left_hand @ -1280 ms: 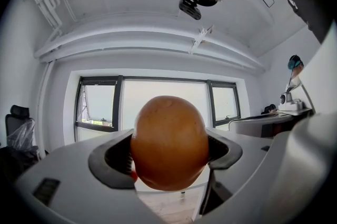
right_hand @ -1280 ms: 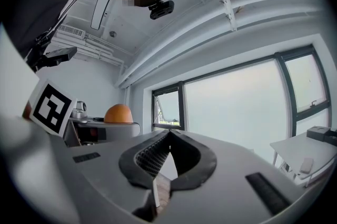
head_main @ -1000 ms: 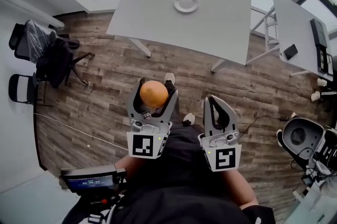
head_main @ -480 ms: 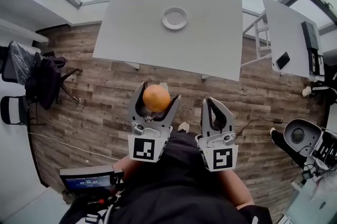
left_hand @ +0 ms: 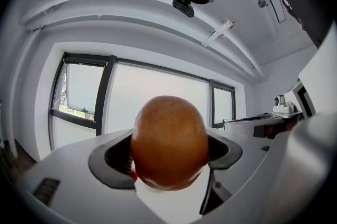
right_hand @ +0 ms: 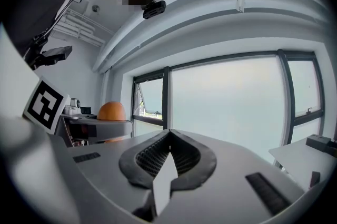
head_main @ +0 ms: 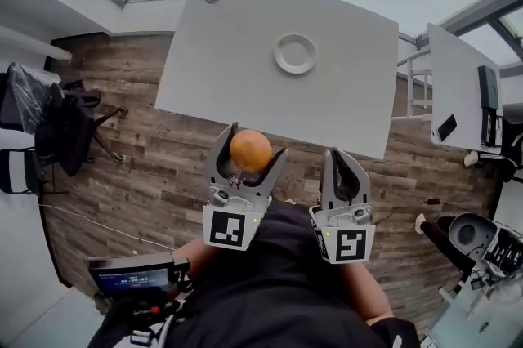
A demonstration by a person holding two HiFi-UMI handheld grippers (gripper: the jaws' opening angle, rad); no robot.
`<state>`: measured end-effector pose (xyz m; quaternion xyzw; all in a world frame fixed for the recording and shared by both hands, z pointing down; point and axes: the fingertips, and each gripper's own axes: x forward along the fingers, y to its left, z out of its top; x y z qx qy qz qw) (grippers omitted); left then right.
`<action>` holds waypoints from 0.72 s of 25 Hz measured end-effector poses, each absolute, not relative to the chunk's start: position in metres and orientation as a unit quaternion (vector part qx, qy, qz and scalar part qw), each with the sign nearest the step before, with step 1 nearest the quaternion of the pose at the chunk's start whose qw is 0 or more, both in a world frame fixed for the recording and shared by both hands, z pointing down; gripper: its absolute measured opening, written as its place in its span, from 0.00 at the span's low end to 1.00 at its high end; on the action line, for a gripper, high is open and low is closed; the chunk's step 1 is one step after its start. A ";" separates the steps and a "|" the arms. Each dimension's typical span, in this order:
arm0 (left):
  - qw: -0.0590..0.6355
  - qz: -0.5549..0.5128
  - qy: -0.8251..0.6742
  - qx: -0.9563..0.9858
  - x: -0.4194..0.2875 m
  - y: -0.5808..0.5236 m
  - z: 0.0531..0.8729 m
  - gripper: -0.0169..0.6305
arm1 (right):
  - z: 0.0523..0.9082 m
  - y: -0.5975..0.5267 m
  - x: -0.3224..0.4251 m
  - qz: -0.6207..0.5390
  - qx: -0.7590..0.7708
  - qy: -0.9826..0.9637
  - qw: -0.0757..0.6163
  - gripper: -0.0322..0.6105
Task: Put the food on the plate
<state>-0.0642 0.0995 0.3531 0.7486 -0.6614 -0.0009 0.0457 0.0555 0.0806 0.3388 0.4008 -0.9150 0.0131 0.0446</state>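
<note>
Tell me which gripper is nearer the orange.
Left. The left gripper is shut on the orange; the right gripper is beside it, to its right, shut and empty, not touching it.

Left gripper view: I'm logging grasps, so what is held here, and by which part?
The left gripper holds an orange, jaws pressing its two opposite sides around the middle. The right gripper is shut on nothing.

Dressed in black. Pale grey plastic for left gripper (head_main: 254, 147) and right gripper (head_main: 343, 162); curved jaws lined with dark ribbed pads (right_hand: 154, 156); white cube (head_main: 229, 229) with black square marker behind each.
</note>
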 end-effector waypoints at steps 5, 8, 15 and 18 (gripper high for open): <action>0.042 -0.008 -0.664 0.747 -0.105 0.068 0.350 0.60 | 0.336 0.050 0.022 0.008 0.407 -0.912 0.048 0.06; 0.042 -0.008 -0.664 0.747 -0.121 0.053 0.351 0.60 | 0.337 0.036 0.007 0.007 0.407 -0.912 0.052 0.06; 0.061 -0.006 -0.668 0.742 -0.147 0.031 0.359 0.60 | 0.339 0.012 -0.012 0.012 0.411 -0.910 0.057 0.06; 0.064 -0.003 -0.670 0.739 -0.149 0.024 0.360 0.60 | 0.341 0.004 -0.011 0.019 0.412 -0.909 0.058 0.06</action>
